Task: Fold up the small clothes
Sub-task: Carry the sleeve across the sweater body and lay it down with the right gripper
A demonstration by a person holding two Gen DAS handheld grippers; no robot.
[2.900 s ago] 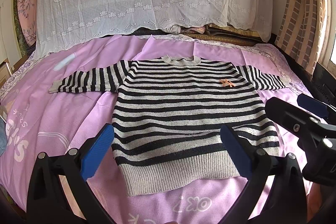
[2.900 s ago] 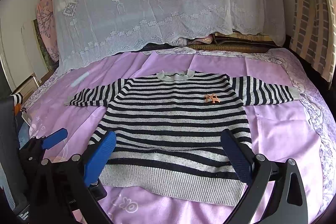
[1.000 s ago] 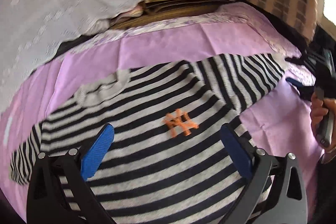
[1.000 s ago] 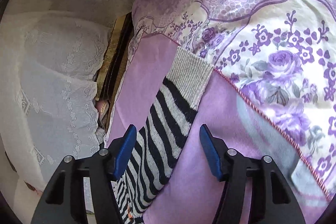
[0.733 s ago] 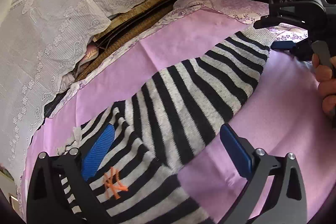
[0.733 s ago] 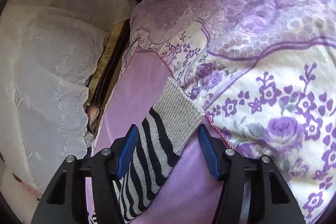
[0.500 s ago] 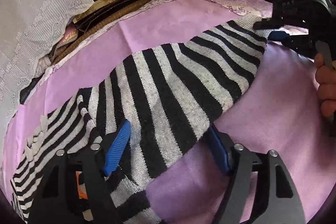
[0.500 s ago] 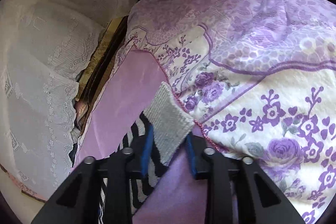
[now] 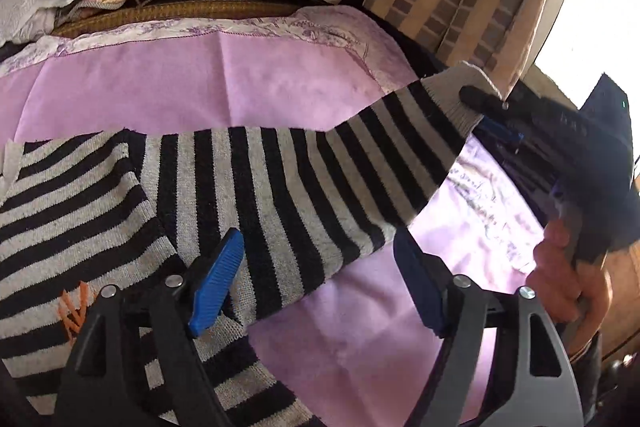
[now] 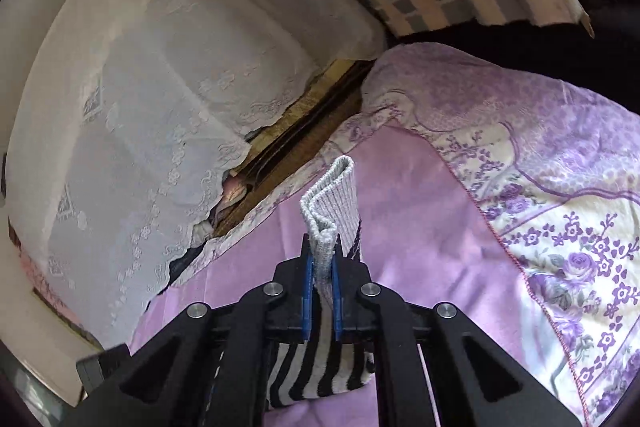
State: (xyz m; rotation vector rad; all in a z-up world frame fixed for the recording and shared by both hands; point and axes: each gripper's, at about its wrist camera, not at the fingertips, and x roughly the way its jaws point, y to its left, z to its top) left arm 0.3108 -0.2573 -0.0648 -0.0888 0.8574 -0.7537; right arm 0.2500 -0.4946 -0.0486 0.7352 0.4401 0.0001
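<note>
The striped sweater lies flat on the pink sheet of the bed, its body toward the bed's left side, an orange emblem on the chest. One sleeve stretches toward the bed's right edge and rises off the sheet at its far end. The right gripper has its jaws clamped on the grey ribbed cuff, which stands folded above the pads, the striped knit hanging below them. The left gripper has just been opening its jaws; they stand apart, straddling the sleeve near the shoulder, with the knit between them but not pinched. A hand grips the right gripper's handle.
</note>
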